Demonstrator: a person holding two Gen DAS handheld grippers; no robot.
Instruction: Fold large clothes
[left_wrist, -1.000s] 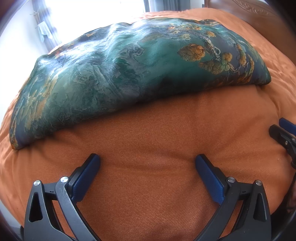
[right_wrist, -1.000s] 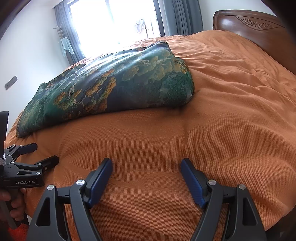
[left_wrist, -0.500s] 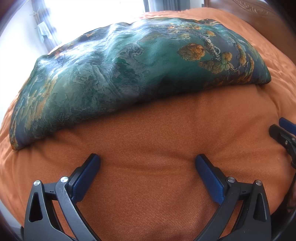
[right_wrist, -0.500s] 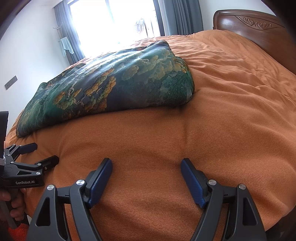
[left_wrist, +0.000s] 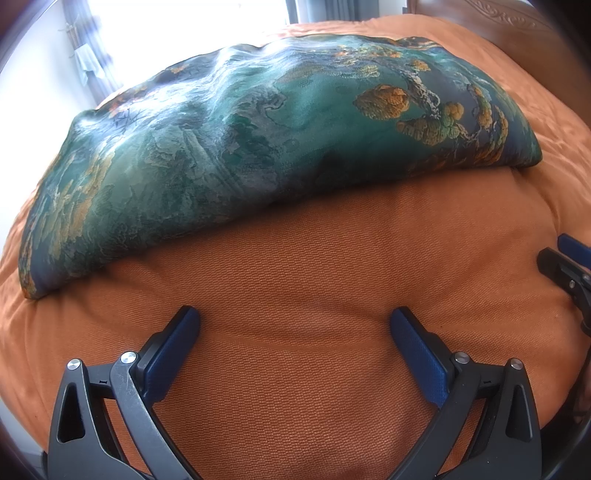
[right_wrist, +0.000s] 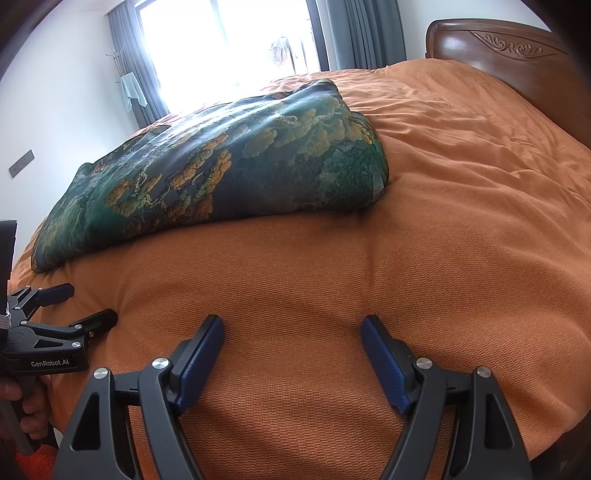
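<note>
Left gripper (left_wrist: 294, 325) and right gripper (right_wrist: 292, 332) both hovering with fingers spread, pinching nothing. Folded green-and-gold patterned silky garment (left_wrist: 258, 147) lying beyond the fingertips on orange woven bedspread (left_wrist: 314, 258), well apart.

Both views are lit by strong daylight from the window (right_wrist: 236, 48), which is blown out to plain white. In the left wrist view the glare spreads across the top left corner, and the curtain (left_wrist: 88, 62) beside the window is washed out and soft. A pale sheen is thrown over the top of the folded green cloth (left_wrist: 258, 133) on its window side, while its edge facing away from the window is dark and a narrow shadow is cast on the orange bedspread (left_wrist: 314, 266) beneath. Straight lines are bowed by the fisheye lens, and dark blurred vignetting is seen at the corners. The bedspread weave is sharp.
</note>
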